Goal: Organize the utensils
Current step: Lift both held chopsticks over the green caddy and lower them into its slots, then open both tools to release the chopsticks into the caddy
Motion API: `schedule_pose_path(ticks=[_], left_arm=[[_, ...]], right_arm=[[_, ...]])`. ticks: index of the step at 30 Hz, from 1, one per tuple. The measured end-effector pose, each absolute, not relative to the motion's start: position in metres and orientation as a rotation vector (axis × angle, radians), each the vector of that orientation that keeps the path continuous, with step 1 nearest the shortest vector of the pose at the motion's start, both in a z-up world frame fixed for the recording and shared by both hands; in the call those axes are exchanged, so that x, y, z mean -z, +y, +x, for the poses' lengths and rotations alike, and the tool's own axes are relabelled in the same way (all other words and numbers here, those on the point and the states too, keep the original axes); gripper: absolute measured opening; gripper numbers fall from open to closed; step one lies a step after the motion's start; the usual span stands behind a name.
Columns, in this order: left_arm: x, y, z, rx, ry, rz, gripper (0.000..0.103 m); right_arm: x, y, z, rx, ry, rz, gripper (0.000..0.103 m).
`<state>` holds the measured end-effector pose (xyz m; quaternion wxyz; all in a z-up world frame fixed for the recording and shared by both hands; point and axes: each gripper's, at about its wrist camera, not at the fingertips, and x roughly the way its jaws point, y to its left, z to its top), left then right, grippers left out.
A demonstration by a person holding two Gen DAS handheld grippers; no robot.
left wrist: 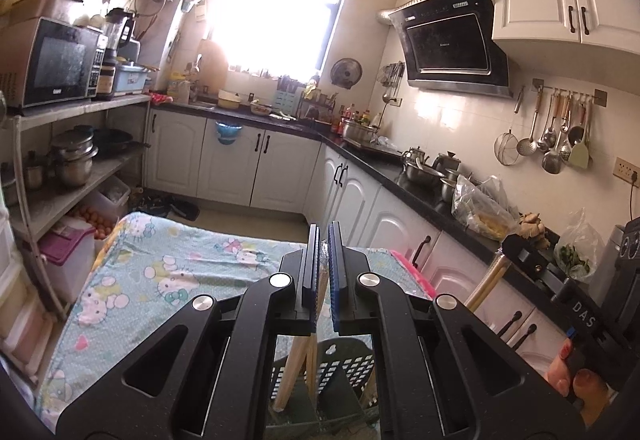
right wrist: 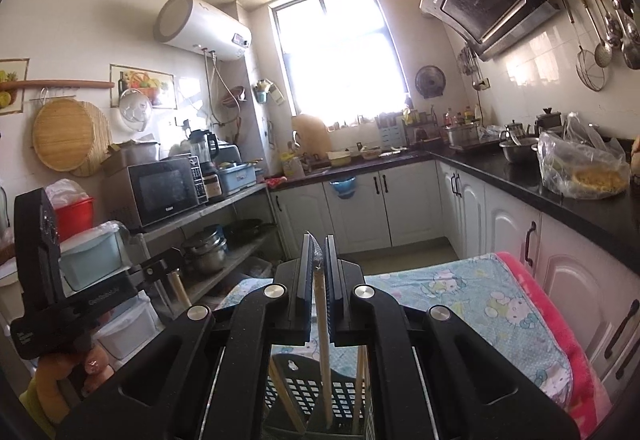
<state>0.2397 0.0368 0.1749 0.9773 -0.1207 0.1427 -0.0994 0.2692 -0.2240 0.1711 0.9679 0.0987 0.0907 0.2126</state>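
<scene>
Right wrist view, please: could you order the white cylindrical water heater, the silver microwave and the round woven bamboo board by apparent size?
1. White cylindrical water heater
2. Silver microwave
3. Round woven bamboo board

The microwave and the board look close; differing distances leave that unsure.

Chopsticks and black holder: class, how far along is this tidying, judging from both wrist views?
Done: some chopsticks already stand in the black slotted holder. In hand: the left gripper and right gripper each have jaws shut on wooden chopsticks hanging over it. Left: lowering and releasing both. Whether more utensils wait cannot be seen.
</scene>
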Motion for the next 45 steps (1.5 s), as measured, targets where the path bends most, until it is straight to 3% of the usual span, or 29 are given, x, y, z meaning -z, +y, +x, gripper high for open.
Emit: schedule_pose_path(ticks=[35,39,45], left_arm=[[-0.105,0.032,0.226,0.191,0.43,-0.258,0.002],[-0.103,0.037,0.222,0.181,0.436,-0.259,0.004],[-0.096,0.044,0.22,0.175,0.469,-0.285,0.011]], right_arm=[[-0.094,-0.236,0.268,-0.379,0.316,0.269,0.006],[-0.089,-0.24,0.263,-0.378,0.34,0.285,0.019],[-0.082,-0.244,0.255,-0.376,0.363,0.282,0.027]])
